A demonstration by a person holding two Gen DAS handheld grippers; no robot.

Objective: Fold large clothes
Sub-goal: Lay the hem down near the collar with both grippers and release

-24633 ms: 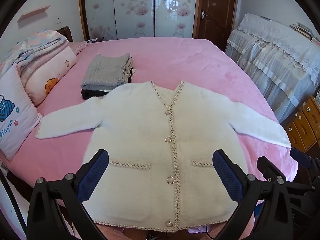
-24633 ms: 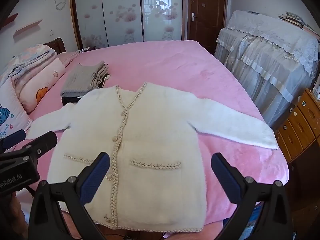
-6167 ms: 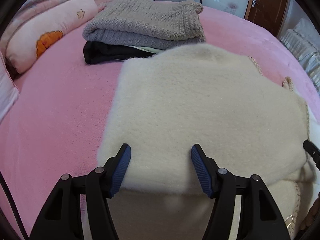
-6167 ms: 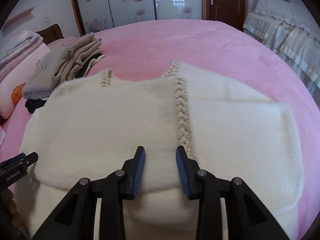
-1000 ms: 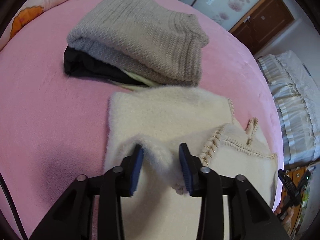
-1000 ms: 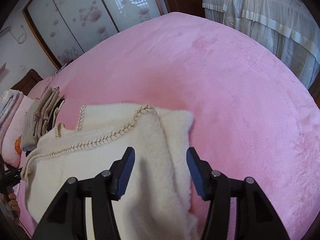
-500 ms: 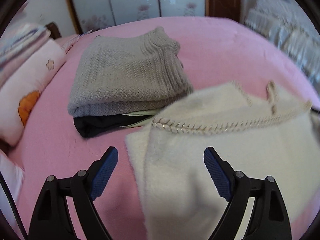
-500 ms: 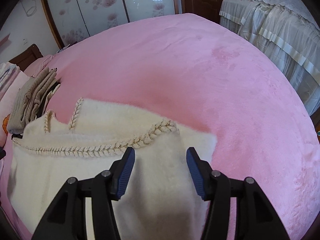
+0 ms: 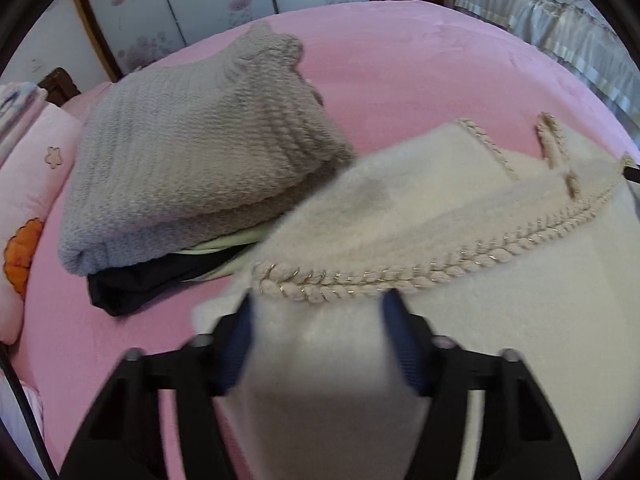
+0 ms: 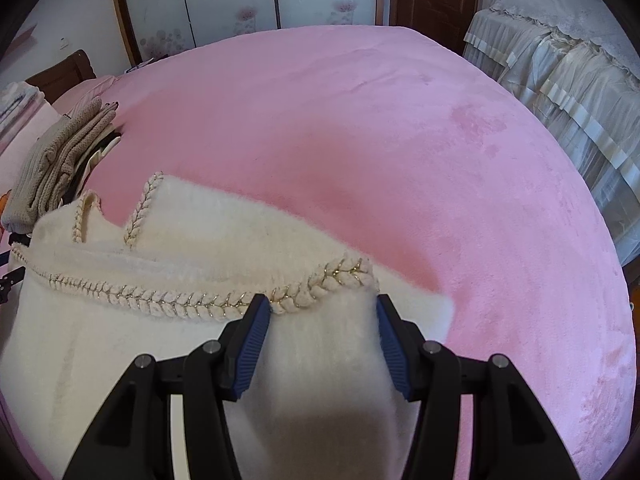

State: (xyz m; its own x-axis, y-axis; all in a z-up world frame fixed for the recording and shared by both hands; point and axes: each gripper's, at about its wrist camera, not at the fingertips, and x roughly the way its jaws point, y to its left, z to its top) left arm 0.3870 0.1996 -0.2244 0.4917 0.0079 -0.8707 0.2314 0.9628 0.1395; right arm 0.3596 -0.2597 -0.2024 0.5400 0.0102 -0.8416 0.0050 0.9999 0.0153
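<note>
The left tongs (image 9: 320, 344) have just been closing, and a thick fold of the cream cardigan (image 9: 460, 320) now fills the gap between their 2 blue pads (image 9: 236, 344), which press in on the fleece from both sides, so the tongs stand part-way open around a bunched wad of cloth. The cardigan's braided trim (image 9: 400, 272) runs just past the pad tips and sweeps away to the right of them. Ahead and to the left of these tongs, a folded grey knit sweater (image 9: 192, 152) tops a small stack, with a pale garment and a black garment (image 9: 132, 288) under it; the cardigan's far edge overlaps the near corner of that stack. A pink pillow (image 9: 28, 184) lies farther left. The right tongs (image 10: 320, 340) likewise grip a fold of the same cardigan (image 10: 120, 344), pads pressed into it at a middling width, with the braided hem (image 10: 192, 300) crossing right at the left pad's tip and the corner of the hem just beyond the right pad. The rest of the cardigan spreads to the left of these tongs on the pink bed (image 10: 400, 140), which stretches bare ahead and to the right of them.
</note>
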